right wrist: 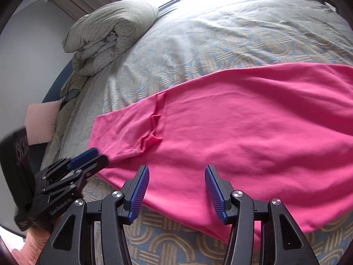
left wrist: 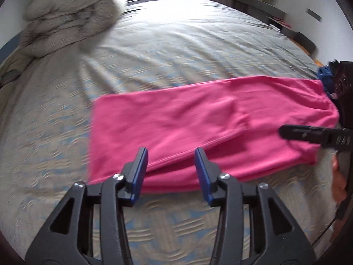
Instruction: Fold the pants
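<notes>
A wide bed [left wrist: 187,50] fills both views, covered by a quilted spread in pale grey-green and blue with raised looping, woven-looking patterns and soft wrinkles. At its far left sits a rolled duvet [left wrist: 70,15] of the same embossed fabric, bunched into a fat, creased bundle. Across the near part of the bed lie the pink pants [left wrist: 198,128], a smooth matte knit, laid flat and long from left to right with one leg folded over the other; in the right wrist view a hem edge with small puckers crosses the cloth near its left end. At the far right edge of the left wrist view a small heap of blue and dark clothes [left wrist: 326,75] sits just beside the pants' end. The left gripper [left wrist: 171,167] hovers over the near edge of the pants, its black plastic arms ending in ribbed blue pads, jaws spread with nothing between them. The right gripper [right wrist: 176,190] is built the same and hangs over the pants' near edge, jaws likewise spread and empty. On the side of the left gripper, seen from the right wrist, white lettering reads "GenRobot".
</notes>
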The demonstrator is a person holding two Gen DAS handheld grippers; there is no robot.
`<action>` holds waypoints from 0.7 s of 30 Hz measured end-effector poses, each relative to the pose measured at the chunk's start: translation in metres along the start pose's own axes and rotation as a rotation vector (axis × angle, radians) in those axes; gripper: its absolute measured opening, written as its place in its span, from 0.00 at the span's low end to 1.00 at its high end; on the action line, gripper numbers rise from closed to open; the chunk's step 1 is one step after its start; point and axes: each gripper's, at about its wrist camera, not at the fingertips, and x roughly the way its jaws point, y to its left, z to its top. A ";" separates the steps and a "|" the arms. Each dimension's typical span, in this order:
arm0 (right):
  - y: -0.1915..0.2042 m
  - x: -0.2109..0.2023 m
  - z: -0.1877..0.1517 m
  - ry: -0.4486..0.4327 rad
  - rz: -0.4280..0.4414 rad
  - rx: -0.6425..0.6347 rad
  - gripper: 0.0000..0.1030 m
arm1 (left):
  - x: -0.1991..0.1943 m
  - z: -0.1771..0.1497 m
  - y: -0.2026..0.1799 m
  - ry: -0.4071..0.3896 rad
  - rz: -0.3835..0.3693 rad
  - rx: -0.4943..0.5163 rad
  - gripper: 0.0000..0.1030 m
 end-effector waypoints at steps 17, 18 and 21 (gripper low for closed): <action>0.049 0.071 0.046 0.129 0.029 0.089 0.49 | 0.034 -0.037 0.072 0.064 0.025 -0.079 0.60; 0.056 0.071 0.047 0.116 0.000 0.048 0.04 | 0.035 -0.036 0.069 0.064 0.020 -0.068 0.60; 0.070 0.055 0.048 0.054 -0.001 0.013 0.05 | 0.034 -0.037 0.062 0.055 0.011 -0.035 0.61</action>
